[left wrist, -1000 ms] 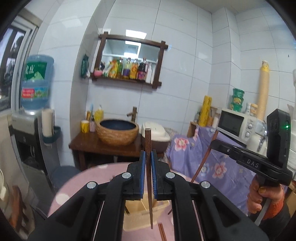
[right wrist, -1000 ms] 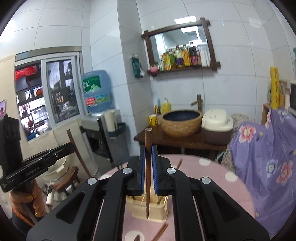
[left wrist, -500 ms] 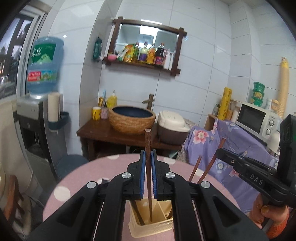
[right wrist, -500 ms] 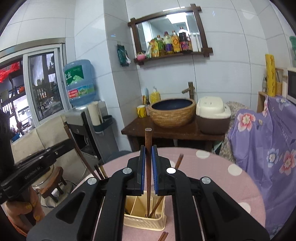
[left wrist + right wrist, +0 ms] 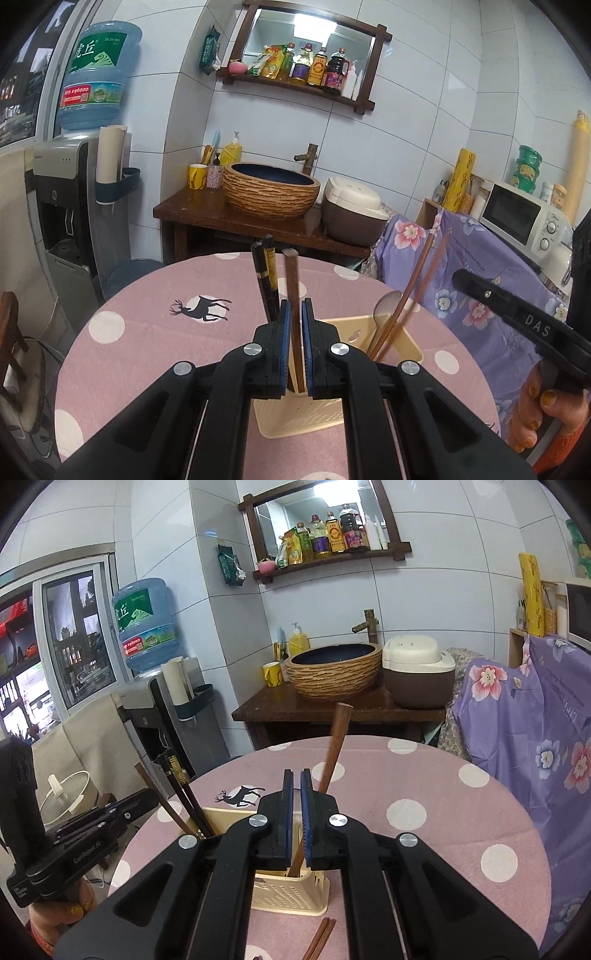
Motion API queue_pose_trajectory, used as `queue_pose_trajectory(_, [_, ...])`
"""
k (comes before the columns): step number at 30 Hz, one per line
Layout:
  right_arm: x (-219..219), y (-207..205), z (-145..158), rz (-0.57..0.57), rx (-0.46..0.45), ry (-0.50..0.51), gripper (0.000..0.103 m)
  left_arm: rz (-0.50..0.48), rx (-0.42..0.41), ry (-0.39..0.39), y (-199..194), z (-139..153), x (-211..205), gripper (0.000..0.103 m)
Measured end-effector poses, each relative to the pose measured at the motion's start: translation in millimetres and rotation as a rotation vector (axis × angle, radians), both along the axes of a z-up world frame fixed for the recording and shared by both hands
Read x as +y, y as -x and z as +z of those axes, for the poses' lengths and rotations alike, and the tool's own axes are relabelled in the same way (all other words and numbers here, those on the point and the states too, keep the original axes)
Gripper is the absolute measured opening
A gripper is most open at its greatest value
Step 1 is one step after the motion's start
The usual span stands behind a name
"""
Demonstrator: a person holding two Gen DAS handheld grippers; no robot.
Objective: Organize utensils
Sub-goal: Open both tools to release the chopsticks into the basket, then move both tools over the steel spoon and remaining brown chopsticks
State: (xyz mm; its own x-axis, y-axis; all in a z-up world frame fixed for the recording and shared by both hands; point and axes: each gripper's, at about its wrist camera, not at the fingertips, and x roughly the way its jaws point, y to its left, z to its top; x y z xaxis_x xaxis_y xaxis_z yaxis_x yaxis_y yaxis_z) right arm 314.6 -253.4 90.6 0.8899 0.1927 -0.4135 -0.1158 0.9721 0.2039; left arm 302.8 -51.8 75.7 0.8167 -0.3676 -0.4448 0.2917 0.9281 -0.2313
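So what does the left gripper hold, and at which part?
A brown chopstick, nearly upright, pinched around its middle by the left gripper.

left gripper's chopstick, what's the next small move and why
Probably open the left gripper and let the chopstick drop. The gripper is clamped on the upright stick, whose lower end already reaches inside the beige utensil holder, beside the black chopsticks.

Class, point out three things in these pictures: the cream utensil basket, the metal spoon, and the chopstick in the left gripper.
utensil basket (image 5: 291,895), right wrist view, perforated front wall.
spoon (image 5: 385,309), left wrist view, its bowl.
chopstick (image 5: 292,280), left wrist view, shaft above the pads.
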Motion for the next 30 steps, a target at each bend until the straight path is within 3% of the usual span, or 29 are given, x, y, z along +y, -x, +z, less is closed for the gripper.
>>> queue_pose_trajectory(3, [0.8, 10.8, -1.0, 0.001, -0.013, 0.012, 0.006, -0.003, 0.013, 0.010, 5.0, -4.2, 2.5, 0.014])
queue_pose_trajectory(5, [0.8, 18.4, -2.6, -0.004, -0.011, 0.020, 0.011, 0.004, 0.018, 0.010, 12.2, -7.9, 4.7, 0.046])
queue_pose_trajectory(7, [0.0, 30.2, -9.9, -0.005, 0.003, 0.022, 0.030, 0.005, 0.016, 0.006, 23.3, -13.7, 7.2, 0.056])
queue_pose_trajectory(9, [-0.5, 40.7, -20.8, -0.002, 0.028, 0.023, 0.038, -0.001, 0.031, -0.024, 35.0, -23.4, 6.6, 0.056])
queue_pose_trajectory(14, [3.6, 62.7, -62.7, 0.004, 0.146, 0.062, 0.039, -0.046, 0.133, -0.064, 63.6, -63.5, 4.9, 0.058])
queue_pose_trajectory(17, [6.5, 82.5, -93.0, -0.007, 0.188, 0.082, 0.045, -0.064, 0.198, -0.105, 80.5, -91.1, 2.6, 0.058])
queue_pose_trajectory(21, [3.6, 104.5, -125.7, -0.017, 0.232, 0.048, 0.058, -0.085, 0.282, -0.096, 99.1, -118.8, 4.4, 0.058])
queue_pose_trajectory(25, [-0.7, 123.2, -145.4, -0.074, 0.237, 0.068, 0.066, -0.087, 0.313, -0.115, 115.4, -133.7, 3.8, 0.058])
queue_pose_trajectory(30, [-8.9, 133.8, -159.8, -0.102, 0.280, 0.034, 0.067, -0.134, 0.346, -0.172, 133.7, -145.3, -10.9, 0.058])
